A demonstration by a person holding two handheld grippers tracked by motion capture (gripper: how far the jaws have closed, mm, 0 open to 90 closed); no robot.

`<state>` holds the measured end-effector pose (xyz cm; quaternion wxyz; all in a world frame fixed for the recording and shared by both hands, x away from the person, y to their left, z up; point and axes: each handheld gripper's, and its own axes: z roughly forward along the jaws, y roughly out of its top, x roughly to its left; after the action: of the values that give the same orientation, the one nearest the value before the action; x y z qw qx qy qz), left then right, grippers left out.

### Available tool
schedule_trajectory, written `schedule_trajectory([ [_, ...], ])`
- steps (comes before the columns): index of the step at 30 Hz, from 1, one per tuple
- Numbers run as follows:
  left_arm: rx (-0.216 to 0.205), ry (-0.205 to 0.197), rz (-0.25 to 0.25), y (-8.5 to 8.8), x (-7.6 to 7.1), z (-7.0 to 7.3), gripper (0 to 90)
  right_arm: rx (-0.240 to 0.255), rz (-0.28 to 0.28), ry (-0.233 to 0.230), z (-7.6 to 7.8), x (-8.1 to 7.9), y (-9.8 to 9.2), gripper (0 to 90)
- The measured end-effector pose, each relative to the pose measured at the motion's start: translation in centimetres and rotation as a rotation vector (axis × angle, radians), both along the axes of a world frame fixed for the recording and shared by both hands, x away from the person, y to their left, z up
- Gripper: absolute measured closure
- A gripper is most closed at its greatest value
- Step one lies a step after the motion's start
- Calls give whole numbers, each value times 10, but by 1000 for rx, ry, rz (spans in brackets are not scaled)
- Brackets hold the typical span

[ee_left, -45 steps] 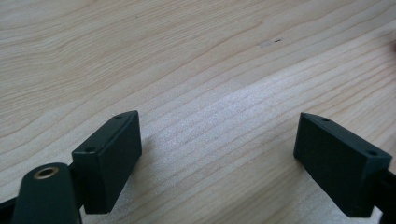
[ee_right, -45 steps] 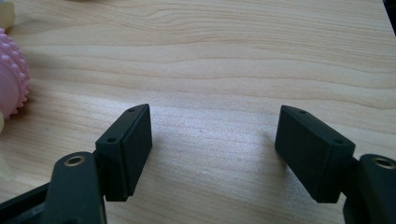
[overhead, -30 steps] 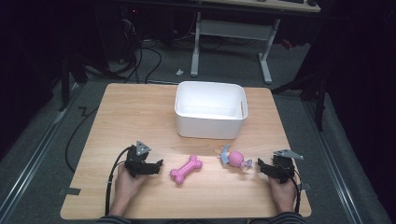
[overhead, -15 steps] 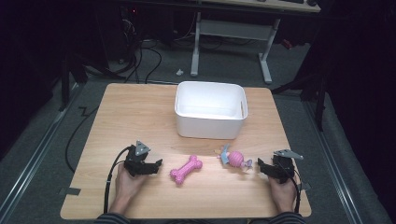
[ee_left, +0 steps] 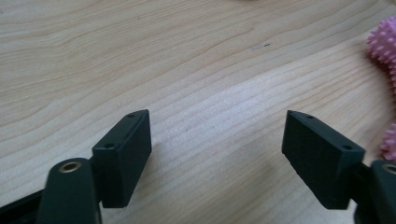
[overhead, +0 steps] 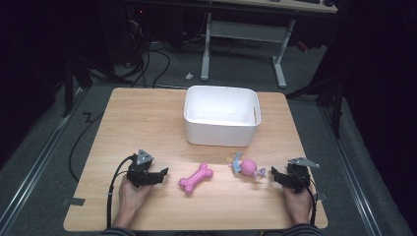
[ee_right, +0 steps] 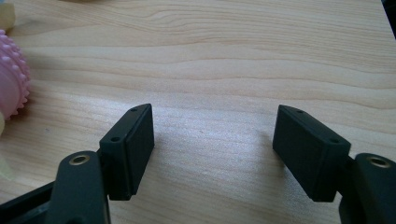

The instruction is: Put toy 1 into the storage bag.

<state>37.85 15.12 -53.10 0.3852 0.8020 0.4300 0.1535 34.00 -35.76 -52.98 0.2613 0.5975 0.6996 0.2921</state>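
Observation:
A pink bone-shaped toy (overhead: 195, 178) lies on the wooden table (overhead: 147, 123) near its front edge. To its right lies a pink spiky ball toy (overhead: 248, 167) with pale blue and lilac ends. My left gripper (overhead: 164, 172) rests on the table left of the bone and points at it. Its jaws have just been closing a little and stand open, with bare wood between them (ee_left: 217, 116). The bone's spiky end (ee_left: 383, 44) shows at the right edge of that view. My right gripper (overhead: 273, 172) rests open right of the ball toy (ee_right: 11, 88), its jaws (ee_right: 215, 109) around nothing.
A white rectangular bin (overhead: 221, 132) stands at the middle back of the table, with nothing showing inside. Cables trail from both grippers to the table's front edge. Desk legs and cables stand on the dark floor beyond.

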Motion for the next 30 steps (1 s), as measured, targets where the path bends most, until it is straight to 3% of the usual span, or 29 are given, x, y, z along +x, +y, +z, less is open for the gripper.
schedule_trajectory([
  [7, 10, 4, -11, 4, -11, 3, 228, -1, 0, 0, 0, 0, 0, 296],
  [15, -31, 14, -31, 5, -21, 12, 230, -1, 0, 0, 0, 0, 0, 296],
  [30, -46, -7, -94, -12, -27, 36, 257, -1, 2, 0, 0, 0, 0, 295],
])
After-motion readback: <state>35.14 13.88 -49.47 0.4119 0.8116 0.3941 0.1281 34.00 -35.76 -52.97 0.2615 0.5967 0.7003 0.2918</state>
